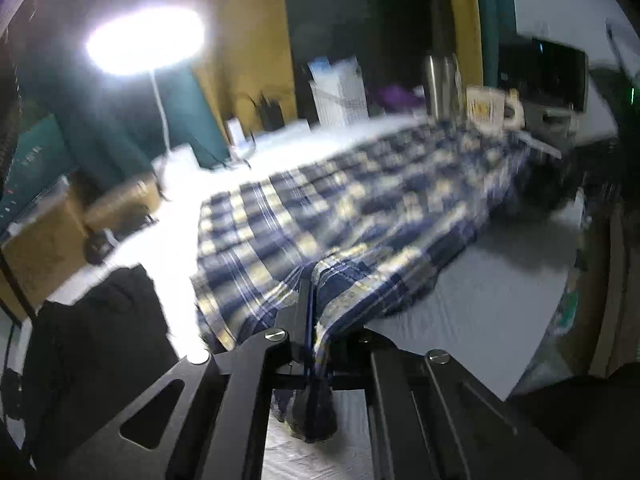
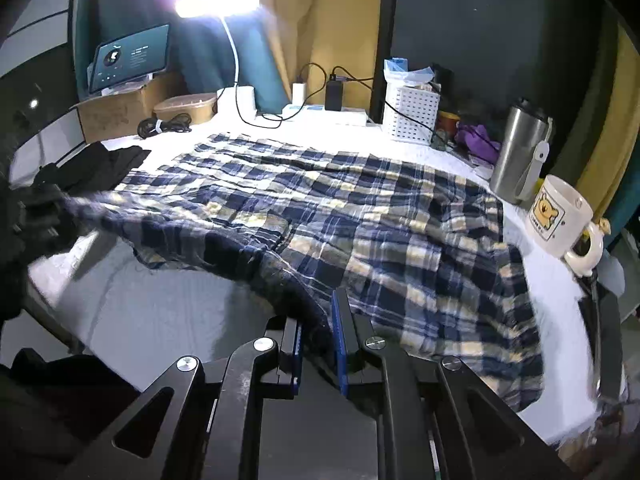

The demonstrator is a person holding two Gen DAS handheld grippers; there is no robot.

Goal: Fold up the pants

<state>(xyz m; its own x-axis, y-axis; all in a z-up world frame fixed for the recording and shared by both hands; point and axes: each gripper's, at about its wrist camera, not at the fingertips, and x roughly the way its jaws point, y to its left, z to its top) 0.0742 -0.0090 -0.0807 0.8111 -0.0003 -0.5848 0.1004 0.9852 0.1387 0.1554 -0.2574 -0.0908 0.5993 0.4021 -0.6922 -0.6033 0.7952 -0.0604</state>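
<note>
Blue, white and yellow plaid pants (image 2: 360, 220) lie spread over a white-covered table (image 2: 160, 320), wrinkled. My right gripper (image 2: 320, 332) is shut on a dark bunched edge of the pants at the near side, and the cloth is raised a little there. In the left wrist view, which is blurred, my left gripper (image 1: 310, 292) is shut on another near edge of the pants (image 1: 360, 200), with a tuft of cloth hanging below the fingers. From the right wrist view the pants' left corner is lifted toward a dark blurred shape at the left edge.
A white mug (image 2: 556, 216) and a steel tumbler (image 2: 518, 152) stand at the right by the pants. A white basket (image 2: 410, 114), chargers with cables, a lamp (image 2: 218, 0), a cardboard box (image 2: 112, 112) and a tablet (image 2: 128, 56) line the back. A black garment (image 2: 104, 164) lies at the left.
</note>
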